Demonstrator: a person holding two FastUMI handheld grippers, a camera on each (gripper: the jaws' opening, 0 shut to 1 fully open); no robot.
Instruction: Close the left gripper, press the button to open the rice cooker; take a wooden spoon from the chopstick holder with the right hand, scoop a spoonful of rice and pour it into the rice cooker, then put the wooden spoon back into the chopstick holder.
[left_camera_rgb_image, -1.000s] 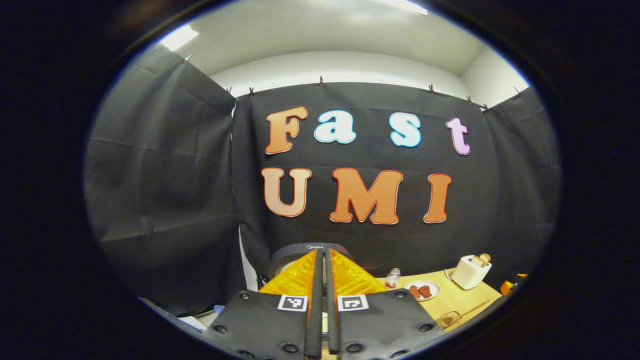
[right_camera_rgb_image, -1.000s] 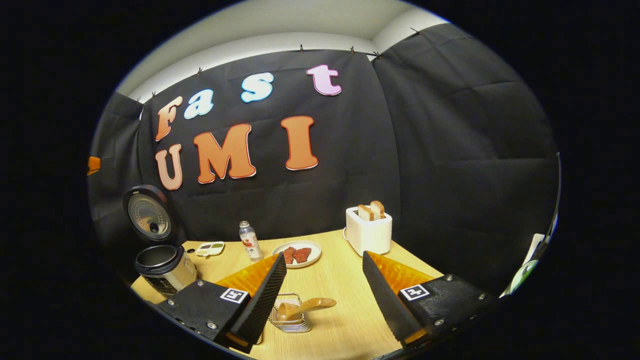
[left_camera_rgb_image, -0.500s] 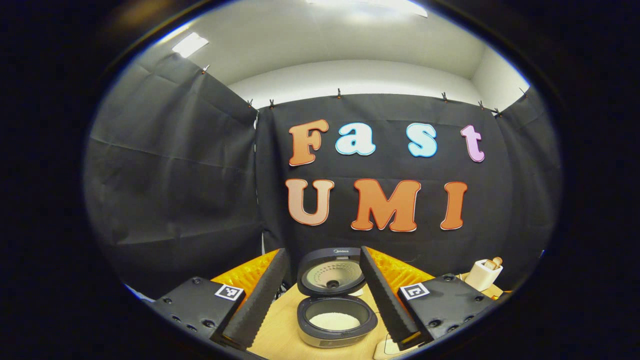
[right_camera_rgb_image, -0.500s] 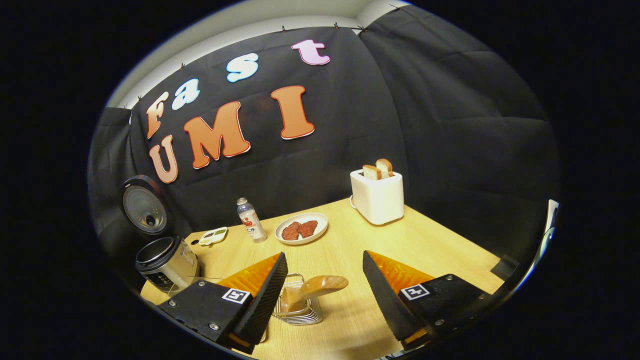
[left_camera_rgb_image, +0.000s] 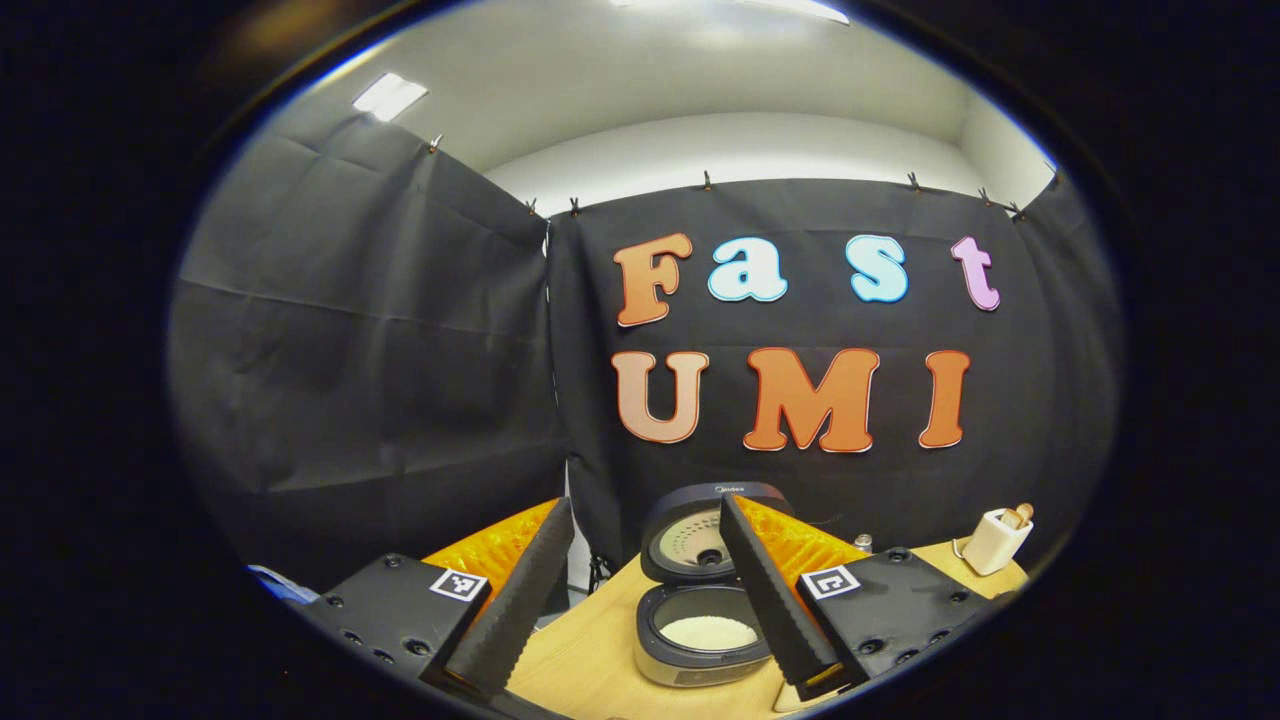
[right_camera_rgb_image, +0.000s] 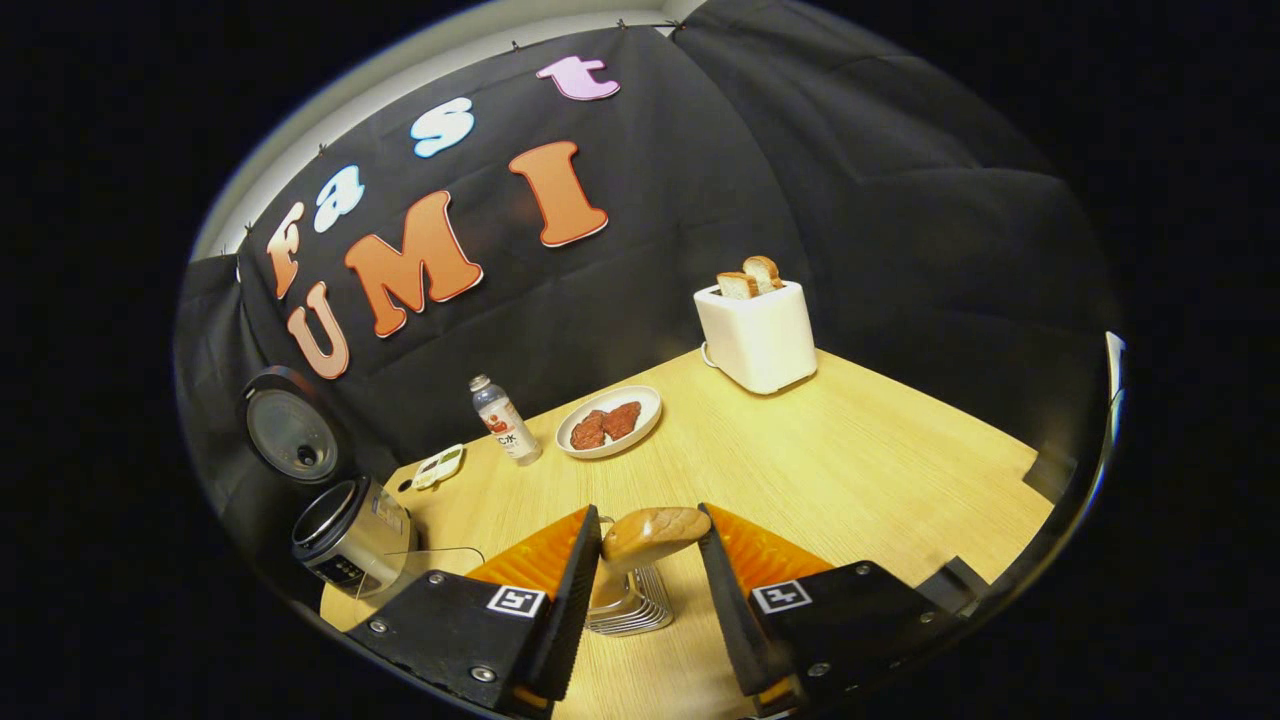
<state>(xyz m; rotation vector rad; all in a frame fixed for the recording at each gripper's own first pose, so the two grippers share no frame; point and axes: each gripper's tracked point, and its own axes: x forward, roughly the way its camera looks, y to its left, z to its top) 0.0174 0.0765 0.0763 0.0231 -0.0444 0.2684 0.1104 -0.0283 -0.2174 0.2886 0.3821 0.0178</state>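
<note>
**Right gripper brackets the spoon handle**

The right gripper (right_camera_rgb_image: 648, 590) is part-open, fingers flanking the wooden spoon (right_camera_rgb_image: 650, 530) standing in the chopstick holder (right_camera_rgb_image: 625, 605); whether they touch it I cannot tell. The left gripper (left_camera_rgb_image: 645, 590) is spread wide, empty, above the open rice cooker (left_camera_rgb_image: 700, 625). A plate (right_camera_rgb_image: 608, 422), bottle (right_camera_rgb_image: 505, 420) and toaster (right_camera_rgb_image: 757, 330) stand beyond.
</note>
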